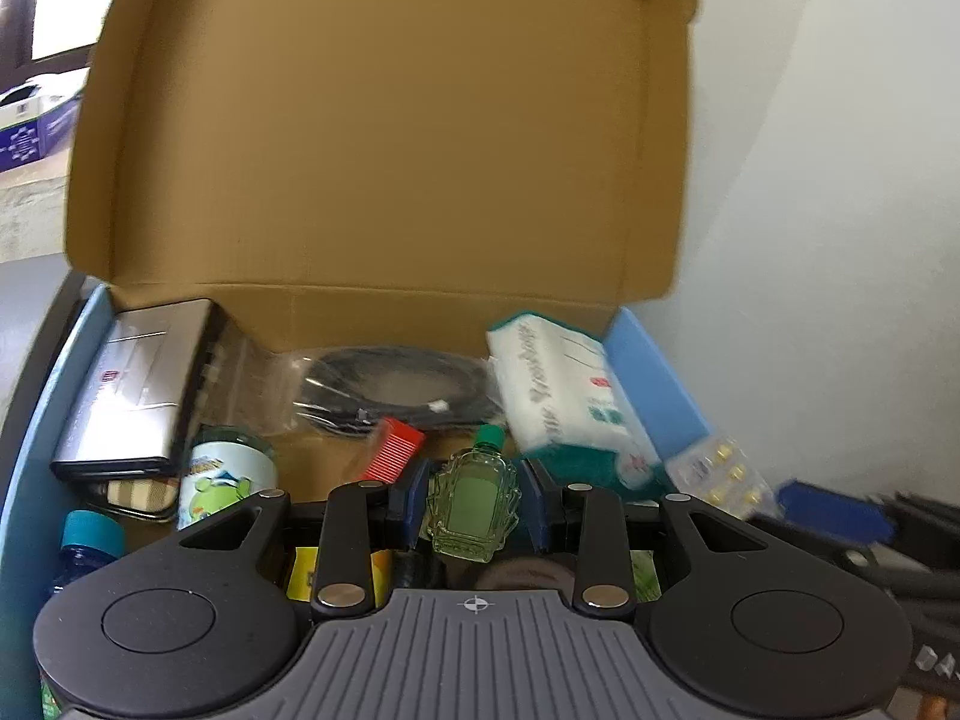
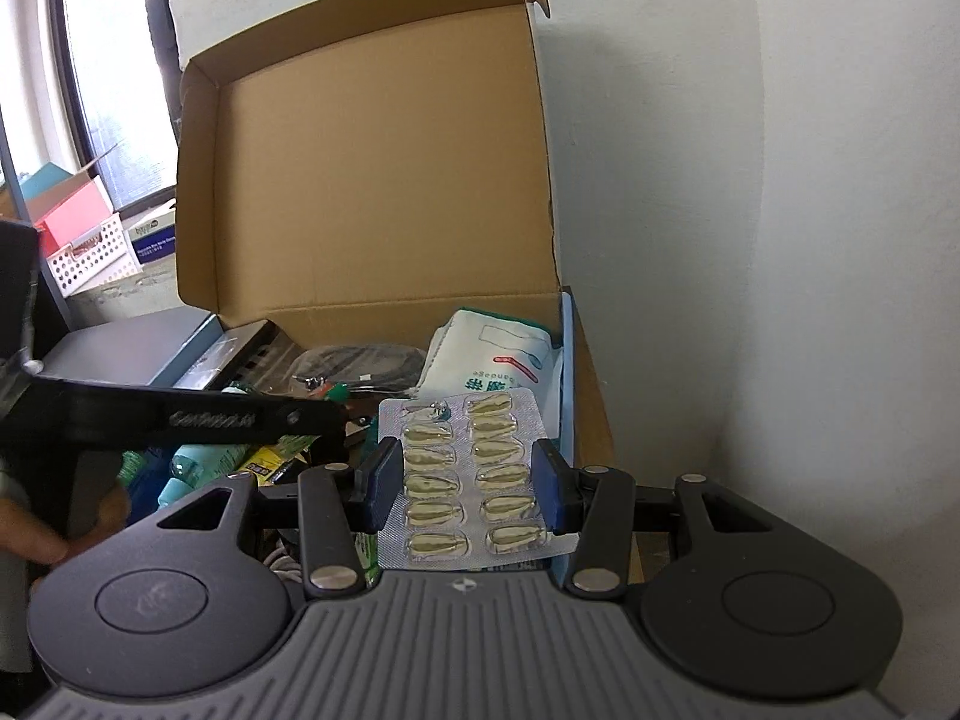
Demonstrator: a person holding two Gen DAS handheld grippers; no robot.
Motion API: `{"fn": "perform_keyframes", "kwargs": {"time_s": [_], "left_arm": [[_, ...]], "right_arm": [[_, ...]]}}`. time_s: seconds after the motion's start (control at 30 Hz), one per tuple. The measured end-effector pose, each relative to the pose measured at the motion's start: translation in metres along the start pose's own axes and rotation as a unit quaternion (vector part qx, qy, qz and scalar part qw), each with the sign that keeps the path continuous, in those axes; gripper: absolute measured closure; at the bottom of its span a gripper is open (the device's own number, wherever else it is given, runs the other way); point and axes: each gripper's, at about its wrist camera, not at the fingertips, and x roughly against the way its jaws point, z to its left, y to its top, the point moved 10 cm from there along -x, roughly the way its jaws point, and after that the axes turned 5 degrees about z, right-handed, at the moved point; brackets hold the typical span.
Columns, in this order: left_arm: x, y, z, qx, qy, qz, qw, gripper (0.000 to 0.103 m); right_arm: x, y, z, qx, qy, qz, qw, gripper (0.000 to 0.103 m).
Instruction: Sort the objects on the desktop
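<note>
Left gripper (image 1: 474, 510): jaws clenched on small green glass bottle (image 1: 473, 501).
Right gripper (image 2: 465, 483): jaws grasped silver capsule blister pack (image 2: 465, 480).
Progress: open cardboard box (image 1: 384, 138) already crowded; both held items hung above it, unplaced.

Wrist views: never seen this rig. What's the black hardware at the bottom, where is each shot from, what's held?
No robot here: a person carries a two-finger gripper in each hand, each with a fisheye camera looking along its fingers. The black linkages at the bottom are the gripper itself.

Left wrist view: the left gripper is shut on a small green glass bottle, above an open cardboard box.

Right wrist view: the right gripper is shut on a blister pack of capsules. The left gripper's body crosses on the left, with the person's hand.

In the box: a silver case, bagged black cable, red comb, bandage packet, and bottles.
</note>
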Motion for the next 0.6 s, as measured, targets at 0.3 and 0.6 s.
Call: {"fn": "perform_keyframes", "kwargs": {"time_s": [0.3, 0.6], "left_arm": [[0.003, 0.017, 0.041, 0.013, 0.088, -0.039, 0.9953, 0.067], [-0.01, 0.017, 0.054, 0.017, 0.112, -0.034, 0.993, 0.066]], "right_arm": [[-0.01, 0.001, 0.005, 0.001, 0.017, 0.003, 1.0, 0.05], [-0.018, 0.0, 0.014, 0.005, 0.028, 0.007, 1.0, 0.05]]}}
